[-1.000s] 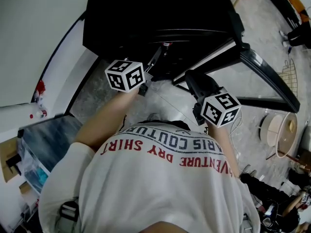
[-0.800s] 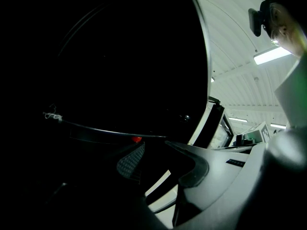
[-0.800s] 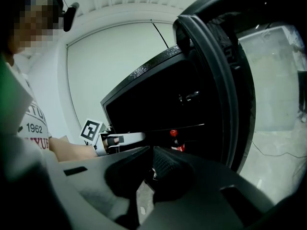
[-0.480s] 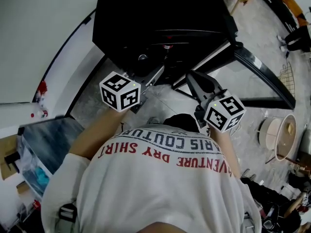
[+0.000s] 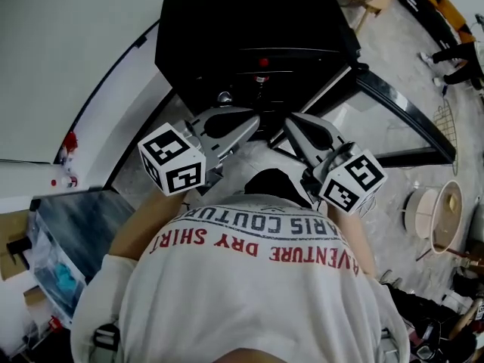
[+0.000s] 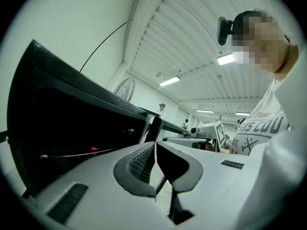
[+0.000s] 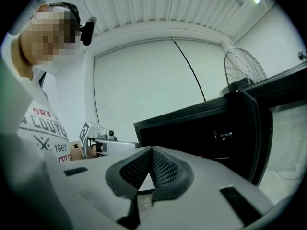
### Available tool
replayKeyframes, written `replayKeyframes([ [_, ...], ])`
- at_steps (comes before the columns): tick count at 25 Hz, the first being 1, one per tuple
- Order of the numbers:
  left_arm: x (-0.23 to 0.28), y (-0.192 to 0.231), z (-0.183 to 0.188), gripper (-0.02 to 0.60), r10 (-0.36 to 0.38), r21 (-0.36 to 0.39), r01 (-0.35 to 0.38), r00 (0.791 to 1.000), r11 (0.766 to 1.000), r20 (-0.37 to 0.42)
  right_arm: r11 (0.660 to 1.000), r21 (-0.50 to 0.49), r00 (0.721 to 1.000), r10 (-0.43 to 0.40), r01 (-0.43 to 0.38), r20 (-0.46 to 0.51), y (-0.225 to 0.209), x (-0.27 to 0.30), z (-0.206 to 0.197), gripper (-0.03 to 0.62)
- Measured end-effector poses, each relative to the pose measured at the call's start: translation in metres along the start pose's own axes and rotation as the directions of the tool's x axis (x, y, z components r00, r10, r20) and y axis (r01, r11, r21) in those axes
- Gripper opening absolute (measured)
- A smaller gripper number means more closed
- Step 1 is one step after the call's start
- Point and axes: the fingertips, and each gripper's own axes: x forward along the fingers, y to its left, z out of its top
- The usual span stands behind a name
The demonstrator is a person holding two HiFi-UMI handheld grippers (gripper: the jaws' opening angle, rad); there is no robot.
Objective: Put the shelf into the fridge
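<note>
The jaws of the left gripper [image 5: 252, 119] and the right gripper [image 5: 292, 121] have just been closing and now meet pad to pad, with nothing between them. The shelf [image 5: 287, 50], read from the thin pale edge inside the dark cavity of the fridge [image 5: 249, 13], lies ahead of and beyond both sets of tips and apart from them, with its long axis running crosswise to the line along which the tools point. Both tips stand about equally near that edge, one toward each end, so any further seating push would probably go straight forward with both hands together.
</note>
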Motion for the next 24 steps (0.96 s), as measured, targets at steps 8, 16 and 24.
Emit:
replayKeyframes([
  [8, -0.001, -0.019, 0.003, 0.032, 0.003, 0.011, -0.003, 1.0, 1.0, 0.021, 1.0, -0.002, 1.0, -0.014, 0.014, 0.007, 0.008, -0.013, 0.002, 0.023],
  [16, 0.003, -0.029, 0.002, 0.032, -0.004, 0.024, 0.004, 1.0, 1.0, 0.016, 0.999, 0.002, 0.999, -0.039, 0.039, -0.004, 0.007, -0.023, -0.001, 0.023],
  [24, 0.007, -0.03, -0.007, 0.032, 0.008, 0.011, -0.008, 1.0, 1.0, 0.009, 0.998, 0.051, 0.999, -0.041, 0.042, -0.008, 0.002, -0.027, -0.012, 0.025],
])
